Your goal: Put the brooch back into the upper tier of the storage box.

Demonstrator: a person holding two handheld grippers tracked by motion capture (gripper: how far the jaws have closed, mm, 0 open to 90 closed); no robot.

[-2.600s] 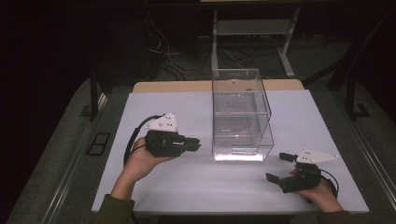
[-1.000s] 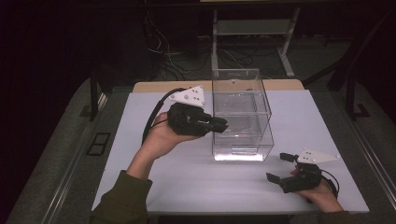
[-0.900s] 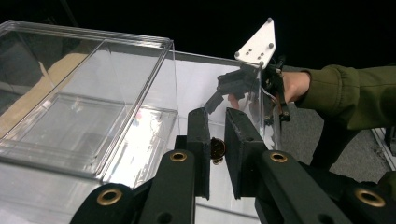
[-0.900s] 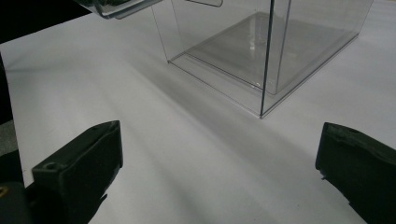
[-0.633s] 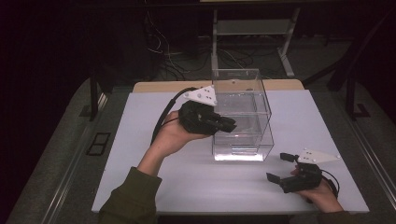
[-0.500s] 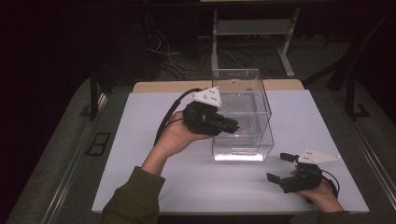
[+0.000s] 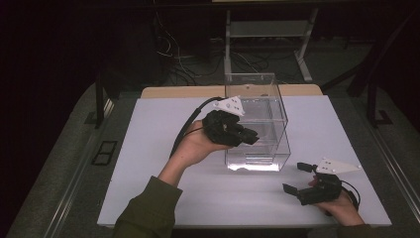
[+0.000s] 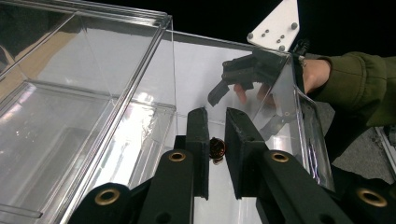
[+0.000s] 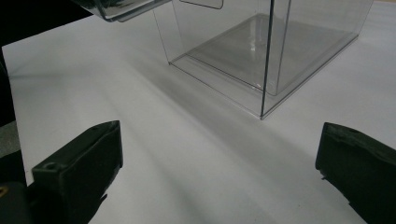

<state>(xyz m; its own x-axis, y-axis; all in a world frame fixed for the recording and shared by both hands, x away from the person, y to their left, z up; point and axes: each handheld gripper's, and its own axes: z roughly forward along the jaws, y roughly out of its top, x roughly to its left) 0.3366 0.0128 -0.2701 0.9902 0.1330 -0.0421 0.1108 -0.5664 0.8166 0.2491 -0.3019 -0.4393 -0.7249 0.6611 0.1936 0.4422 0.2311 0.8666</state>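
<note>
A clear plastic drawer box (image 7: 257,106) stands at the middle of the white table (image 7: 148,144), with its upper drawer (image 8: 70,121) pulled out toward me. My left gripper (image 7: 251,138) hovers over that open drawer, pointing right. Its jaws are nearly together around a small dark round piece (image 8: 216,150), seen in the left gripper view, where the left gripper (image 8: 217,119) is angled down into the drawer. My right gripper (image 7: 295,177) rests low at the table's front right, open, with nothing between its jaws. In its own view the right gripper (image 9: 219,140) faces the box (image 9: 266,51).
The drawer's underside (image 9: 121,8) juts out above the table in the right gripper view. Through the clear wall, the left gripper view shows the other hand and its green sleeve (image 8: 355,79). A metal stand (image 7: 262,29) and cables lie on the dark floor behind the table.
My left gripper has risen from the table's left side and moved right, arriving over the box's open drawer. The right gripper has stayed put.
</note>
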